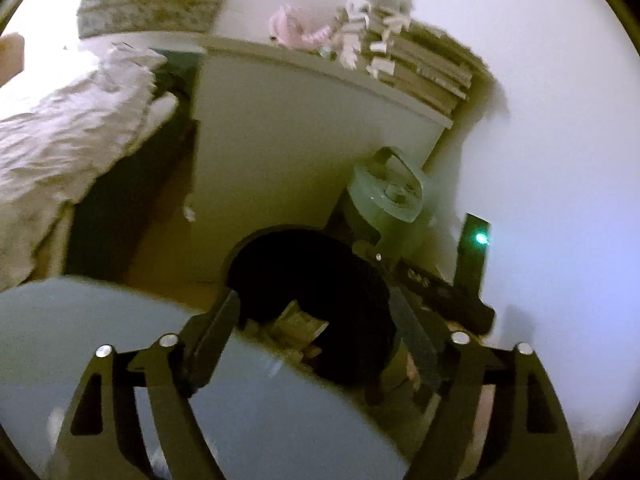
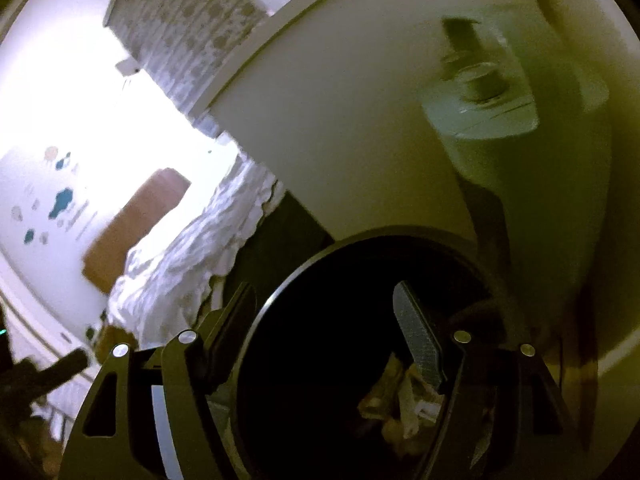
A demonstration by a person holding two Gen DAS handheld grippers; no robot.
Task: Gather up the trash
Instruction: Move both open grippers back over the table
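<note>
A black round trash bin (image 1: pixel 280 256) stands on the floor beside a white cabinet. Crumpled paper trash (image 1: pixel 296 324) lies inside it. My left gripper (image 1: pixel 316 312) is open and empty above the bin's near rim, over the edge of a pale table (image 1: pixel 80 320). In the right wrist view the same bin (image 2: pixel 320 320) fills the lower middle, with crumpled trash (image 2: pixel 396 408) at its bottom. My right gripper (image 2: pixel 324 308) is open and empty; its left finger is outside the rim, its right finger over the opening.
A white cabinet (image 1: pixel 288 128) stands behind the bin, with soft toys (image 1: pixel 360 24) and stacked books (image 1: pixel 432 72) on top. A pale green lidded container (image 1: pixel 384 196) sits to the bin's right. A bed with rumpled bedding (image 1: pixel 68 128) lies left. A dark device with a green light (image 1: pixel 476 248) leans at the wall.
</note>
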